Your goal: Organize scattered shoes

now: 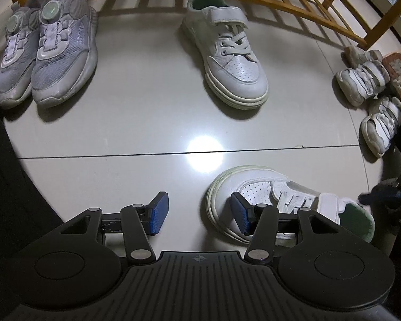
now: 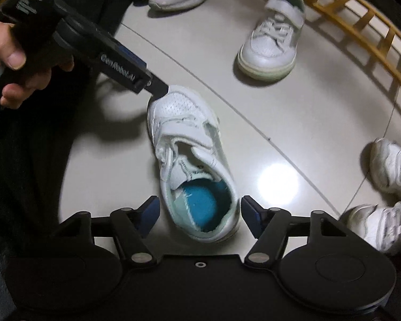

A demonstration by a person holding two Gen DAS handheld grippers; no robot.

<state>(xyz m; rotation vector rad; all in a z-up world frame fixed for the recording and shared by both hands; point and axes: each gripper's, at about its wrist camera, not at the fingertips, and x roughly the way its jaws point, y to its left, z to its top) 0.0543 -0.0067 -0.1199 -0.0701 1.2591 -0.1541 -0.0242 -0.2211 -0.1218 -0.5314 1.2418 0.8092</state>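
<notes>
We had both grippers pointed steeply down at the glossy pale tiled floor (image 1: 99,133), working on one small white perforated leather sneaker with a hook-and-loop strap and a blue insole (image 2: 192,160), which lay near us, apart from its partner. Our right gripper (image 2: 199,214) straddled the heel end of that shoe, its blue pads standing apart on either side of the collar and, as far as we could see, not yet pressing on it. Our left gripper (image 1: 199,214) was at the toe end, jaws parted and clamped on nothing; one finger touched or nearly touched the toe cap, though we could not tell which. The hand (image 2: 16,61) holding that tool showed at the edge of the right wrist view. The matching white strap sneaker (image 1: 227,53) stood upright farther off, near the yellow wooden slatted rack (image 1: 294,0), with open floor beside it. A pair of lilac mesh trainers with dial fasteners (image 1: 48,53) already sat side by side, touching, so we judged that pair done. A jumble of small white chunky trainers (image 1: 371,93) remained heaped at the right, one sole-up, clearly unsorted. We reckoned the job was roughly a third along: one pair set, one half-placed, one cluster untouched.
</notes>
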